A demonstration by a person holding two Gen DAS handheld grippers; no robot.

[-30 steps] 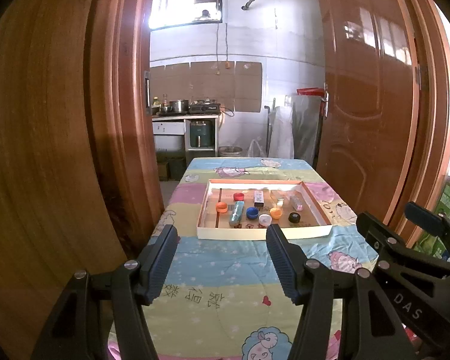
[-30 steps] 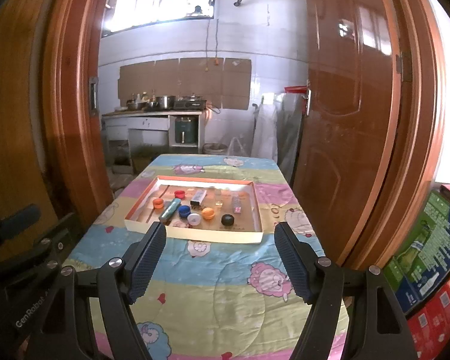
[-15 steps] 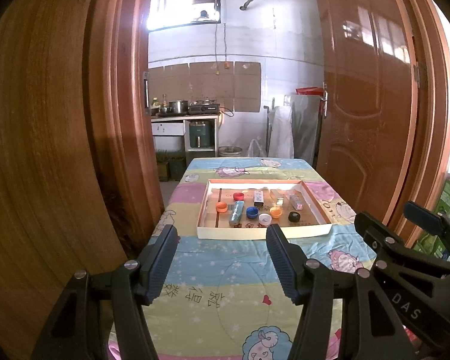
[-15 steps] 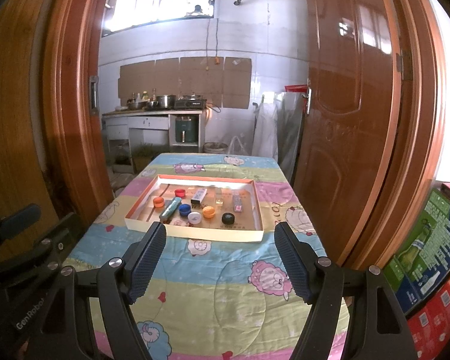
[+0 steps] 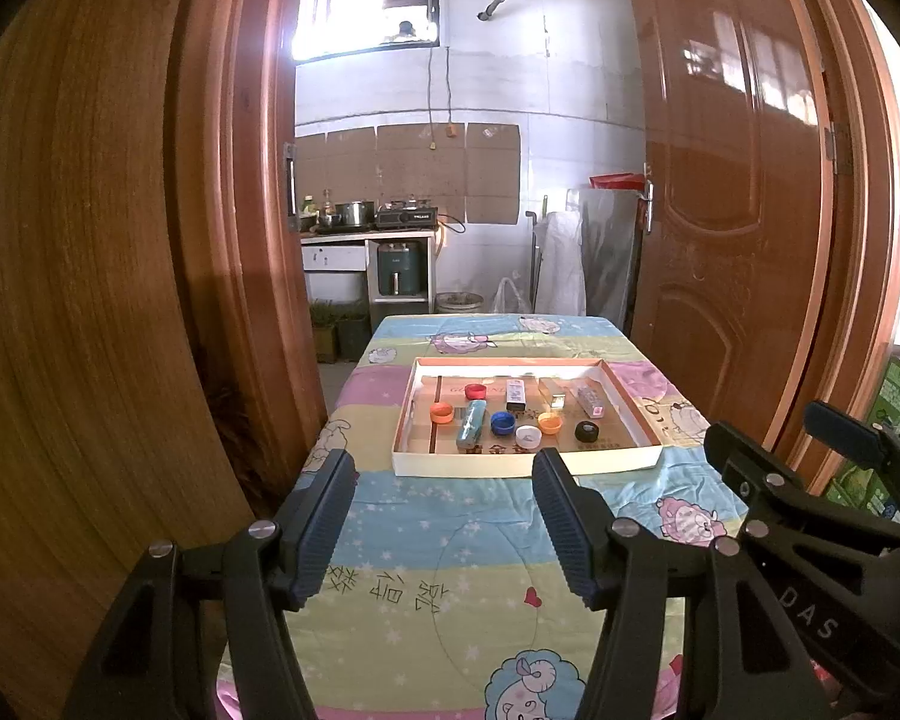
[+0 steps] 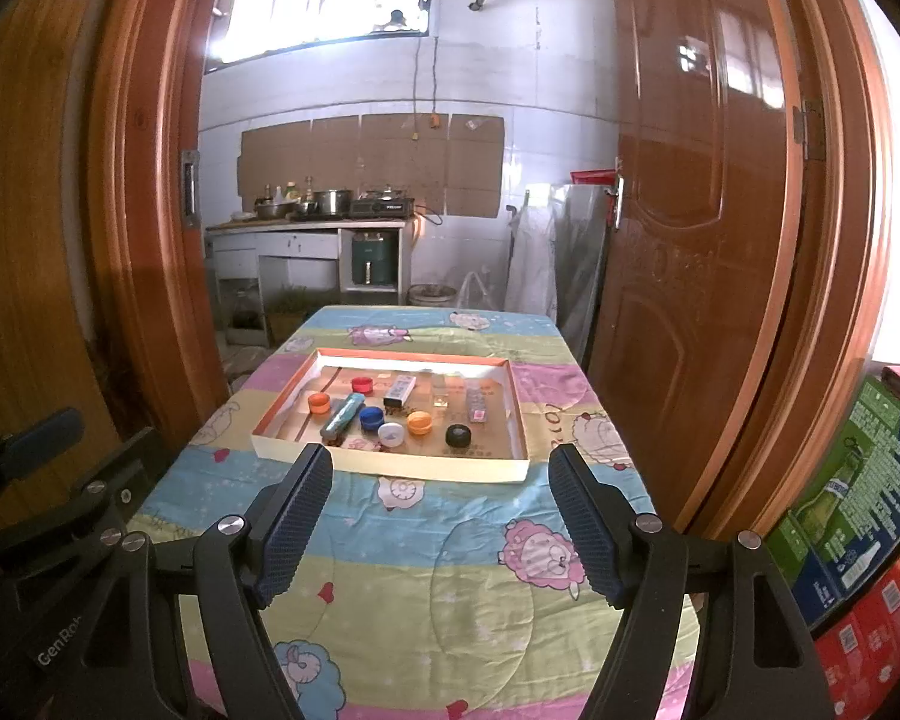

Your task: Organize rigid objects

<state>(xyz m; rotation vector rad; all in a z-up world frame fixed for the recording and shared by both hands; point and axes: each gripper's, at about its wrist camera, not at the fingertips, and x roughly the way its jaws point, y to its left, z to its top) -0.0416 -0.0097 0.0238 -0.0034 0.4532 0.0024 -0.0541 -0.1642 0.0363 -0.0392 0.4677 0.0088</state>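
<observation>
i hold both claws, left and right, spread wide and empty; caps and boxes sit in the tray ahead. sorted or not, unclear.

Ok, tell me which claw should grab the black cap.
Right. The black cap sits straight ahead of the open right claw; from the left claw it lies off to the right.

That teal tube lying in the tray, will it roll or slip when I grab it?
The teal tube lies flat on its side in the tray, and looks rounded, so a sideways nudge would probably roll it. It looks rigid and probably light; gripping across its width seems safest. Caps crowd it closely.
</observation>
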